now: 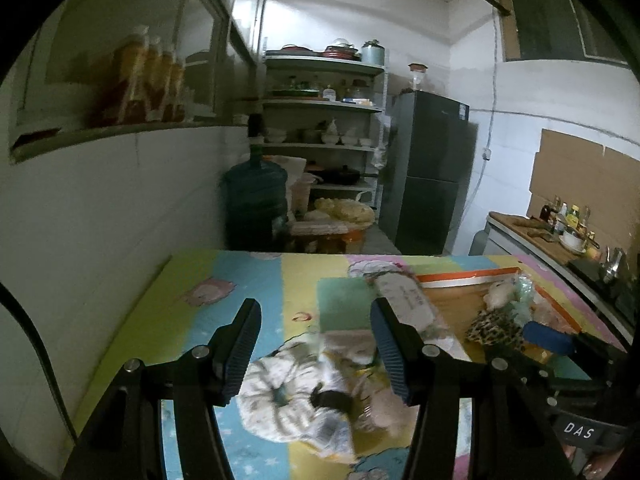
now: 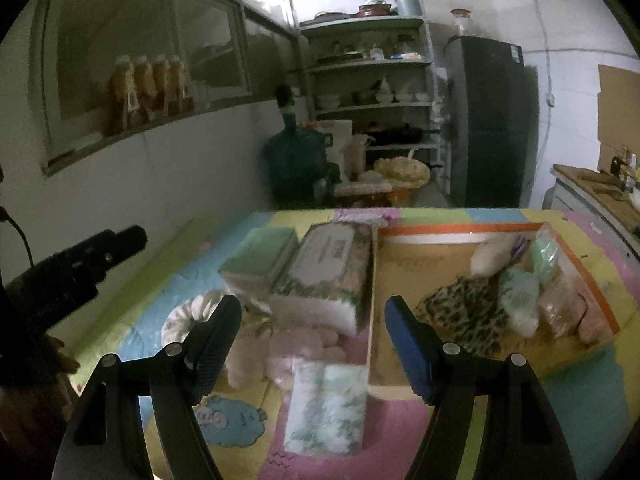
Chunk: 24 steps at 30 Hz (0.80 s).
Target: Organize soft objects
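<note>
Both pairs of fingers gape wide and empty, left gripper [image 1: 316, 350] over the white scrunchie [image 1: 280, 396], right gripper [image 2: 314, 344] straddling the tray [image 2: 460, 229] edge, apparently lining up picks.

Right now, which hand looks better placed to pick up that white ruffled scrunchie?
Probably the left. The left gripper stands open directly above the white scrunchie. The right gripper is open too, but there the scrunchie lies off to its left, near the box.

leopard-print cloth [image 2: 460, 316], floral tissue pack [image 2: 326, 276], pastel cartoon mat [image 1: 224, 280]
</note>
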Motion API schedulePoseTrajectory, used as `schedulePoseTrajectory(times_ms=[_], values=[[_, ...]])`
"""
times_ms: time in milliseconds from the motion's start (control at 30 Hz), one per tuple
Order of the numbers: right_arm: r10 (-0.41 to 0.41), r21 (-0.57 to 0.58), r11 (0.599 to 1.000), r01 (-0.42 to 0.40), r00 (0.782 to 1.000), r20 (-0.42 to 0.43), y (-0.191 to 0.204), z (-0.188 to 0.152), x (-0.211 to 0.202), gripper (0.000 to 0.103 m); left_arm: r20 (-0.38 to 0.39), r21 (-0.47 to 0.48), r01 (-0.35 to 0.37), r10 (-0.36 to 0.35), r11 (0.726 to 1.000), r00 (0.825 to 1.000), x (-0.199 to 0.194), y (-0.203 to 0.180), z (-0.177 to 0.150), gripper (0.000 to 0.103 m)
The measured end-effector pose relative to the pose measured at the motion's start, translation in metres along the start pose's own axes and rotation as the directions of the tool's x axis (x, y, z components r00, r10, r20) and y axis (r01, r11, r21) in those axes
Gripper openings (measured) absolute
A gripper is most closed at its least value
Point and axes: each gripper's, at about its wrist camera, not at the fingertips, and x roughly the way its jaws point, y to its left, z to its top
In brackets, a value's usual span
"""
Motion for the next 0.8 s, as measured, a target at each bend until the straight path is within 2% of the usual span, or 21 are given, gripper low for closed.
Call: schedulePoseTrajectory(times_ms=[300,567,800], values=[[0.038,-0.051,0.998,-0.041,0.997,-0.061,0.028,-0.026,0.018,0.075,-0.034,-0.072,0.004,-0.006,0.997,0.999,0.003,0.048,-0.027,0.057],[-0.102,-0.018,0.995,0.101,0.989,-0.104,0.019,-0.059,0.022,0.075,-0.049,-0.123,0.036,-0.043,0.992,0.998,0.008,0.072,-0.043,0.057],[-0.124,0.03,0.991,0.13,0.98,-0.158,0.004,-0.068,0.039,0.075,-0.047,-0.119,0.076,-0.082,0.99,0.995,0.01,0.073,-0.053,0.057]])
